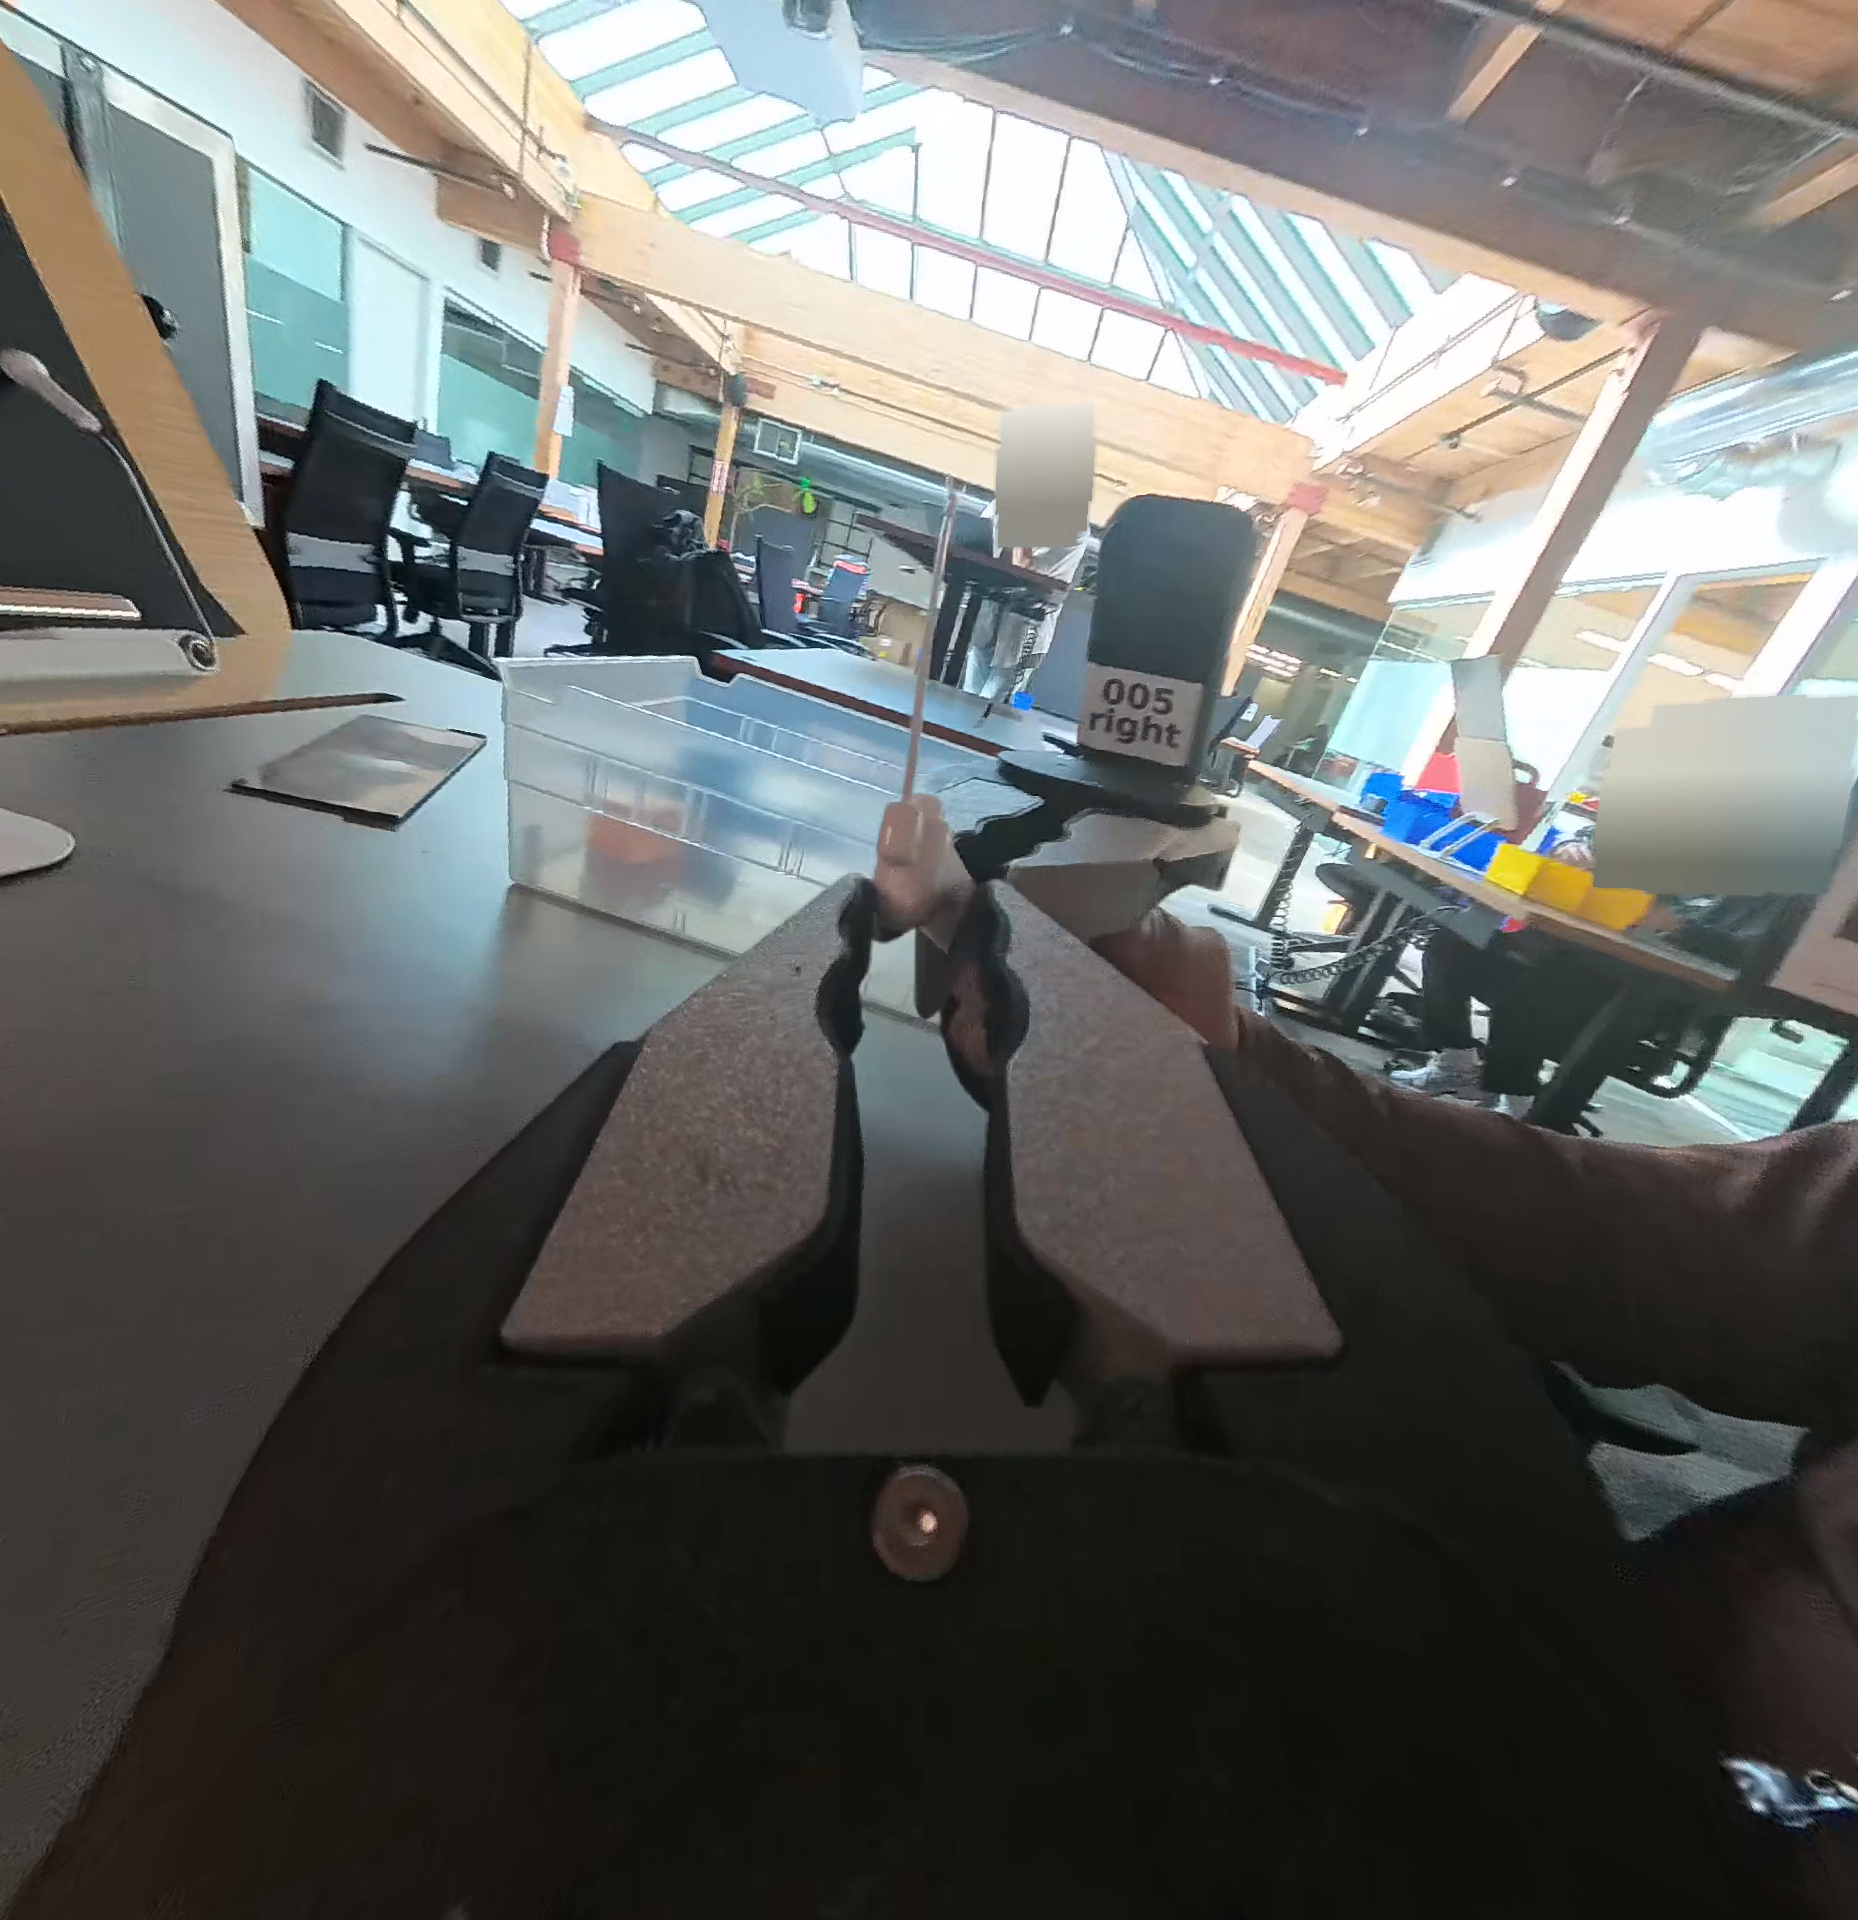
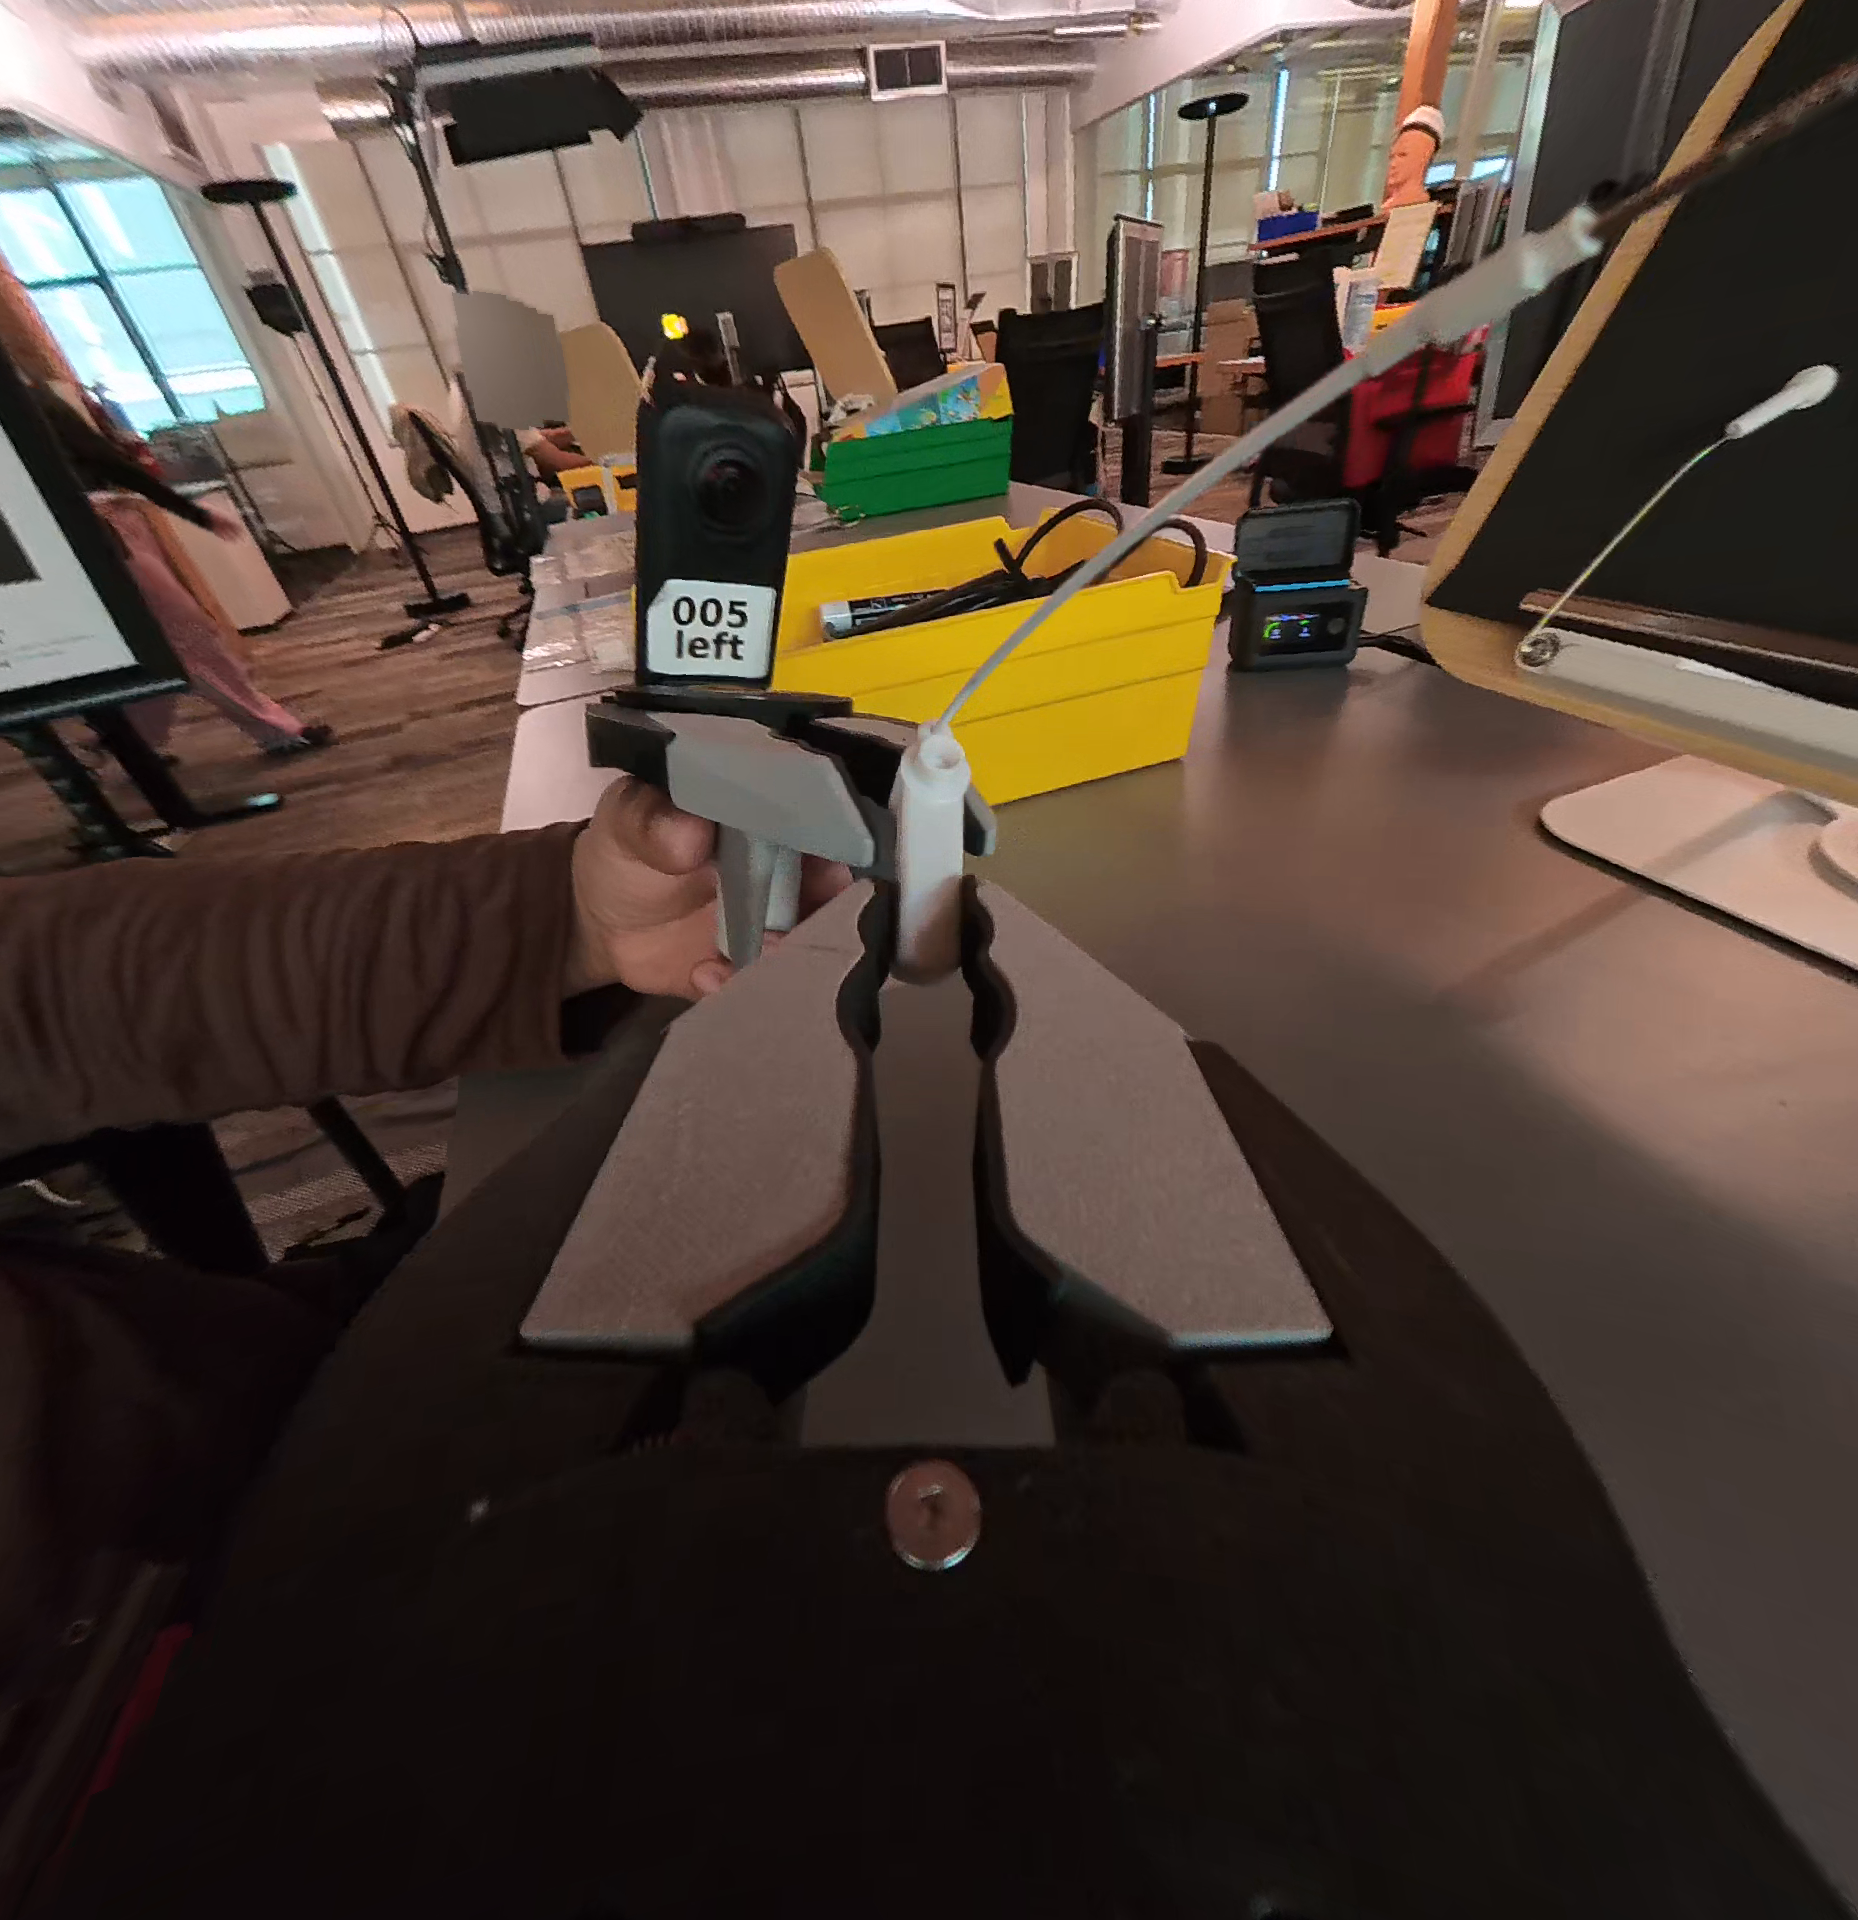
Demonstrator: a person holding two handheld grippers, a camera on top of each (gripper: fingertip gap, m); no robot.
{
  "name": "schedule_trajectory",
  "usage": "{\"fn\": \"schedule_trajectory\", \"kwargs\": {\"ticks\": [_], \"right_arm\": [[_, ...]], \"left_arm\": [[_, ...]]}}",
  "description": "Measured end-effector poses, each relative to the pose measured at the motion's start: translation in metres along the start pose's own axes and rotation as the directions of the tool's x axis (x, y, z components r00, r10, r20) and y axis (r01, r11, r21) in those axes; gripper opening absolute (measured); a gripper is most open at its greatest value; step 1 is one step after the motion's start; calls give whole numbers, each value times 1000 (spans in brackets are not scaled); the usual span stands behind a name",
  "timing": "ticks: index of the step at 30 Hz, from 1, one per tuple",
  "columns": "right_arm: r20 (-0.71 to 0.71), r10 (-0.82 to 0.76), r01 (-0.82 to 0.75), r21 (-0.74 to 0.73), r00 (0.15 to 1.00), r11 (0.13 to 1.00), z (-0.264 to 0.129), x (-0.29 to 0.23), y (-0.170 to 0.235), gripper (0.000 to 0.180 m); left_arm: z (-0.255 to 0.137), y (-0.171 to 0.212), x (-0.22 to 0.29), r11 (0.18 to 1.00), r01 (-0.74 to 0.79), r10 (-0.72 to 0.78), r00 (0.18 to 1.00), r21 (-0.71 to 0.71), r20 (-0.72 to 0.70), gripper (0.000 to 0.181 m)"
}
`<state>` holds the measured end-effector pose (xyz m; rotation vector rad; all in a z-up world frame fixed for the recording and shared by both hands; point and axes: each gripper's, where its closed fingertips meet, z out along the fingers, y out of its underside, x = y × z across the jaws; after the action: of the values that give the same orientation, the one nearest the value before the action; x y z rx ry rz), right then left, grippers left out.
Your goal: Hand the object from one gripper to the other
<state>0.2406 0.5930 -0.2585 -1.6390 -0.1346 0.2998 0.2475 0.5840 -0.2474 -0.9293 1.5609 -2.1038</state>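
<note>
Object: small white plastic cylindrical plug (image 2: 923, 883) with a thin white cable (image 2: 1133, 540) leaving its open top end and arcing up and to the right. Plug body stands roughly upright; its lower end sits between the black ridged fingertips of the right hand-held gripper (image 2: 923, 940), which is clenched on it. In the left wrist view the same plug (image 1: 909, 868) reads pale and slightly blurred, with the cable (image 1: 930, 644) rising nearly straight above it.

Left hand-held gripper (image 1: 914, 925): fingertips narrowed around the plug's base, both sides appearing to touch it. From the right wrist view this gripper (image 2: 920, 821) crosses the plug's upper half from the left, jaws closed on it. Both grippers grasp the plug at once, held in the air above the dark bench (image 1: 229, 987).

Labels: each gripper carries a black camera with a white printed sticker (image 2: 709, 631) (image 1: 1138, 714); writing present, not transcribed.

Room: a clear plastic bin (image 1: 696, 790) stands on the bench beyond the plug in the left view. A yellow plastic bin (image 2: 1060, 665) holding black cables stands behind it in the right view. A monitor foot (image 2: 1714, 842) lies to the right, well apart. The bench edge runs on the left side below a brown-sleeved arm (image 2: 281, 997).
</note>
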Motion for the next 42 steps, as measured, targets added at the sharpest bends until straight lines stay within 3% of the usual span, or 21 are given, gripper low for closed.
{"fn": "schedule_trajectory", "kwargs": {"ticks": [8,14,22,29,38,42], "right_arm": [[57,48,-47,-32,997,998,6,-5,7,11],[20,-31,33,-126,999,991,14,-7,23,11],[16,-7,9,-117,1000,993,14,-4,23,11],[-34,-93,86,-163,995,983,15,-1,27,12],[-21,-38,35,-139,999,990,15,0,26,12],[-49,-53,43,-179,997,983,16,4,32,24]], "left_arm": [[0,-4,5,992,-129,129,992,6,15,9],[4,5,11,994,-104,103,994,-33,-26,7],[4,5,8,978,-201,202,979,-51,20,7],[6,9,9,985,-163,163,987,-62,7,8],[8,14,4,954,-275,283,957,-117,59,7],[0,-2,-13,936,-341,351,917,-83,192,7]]}}
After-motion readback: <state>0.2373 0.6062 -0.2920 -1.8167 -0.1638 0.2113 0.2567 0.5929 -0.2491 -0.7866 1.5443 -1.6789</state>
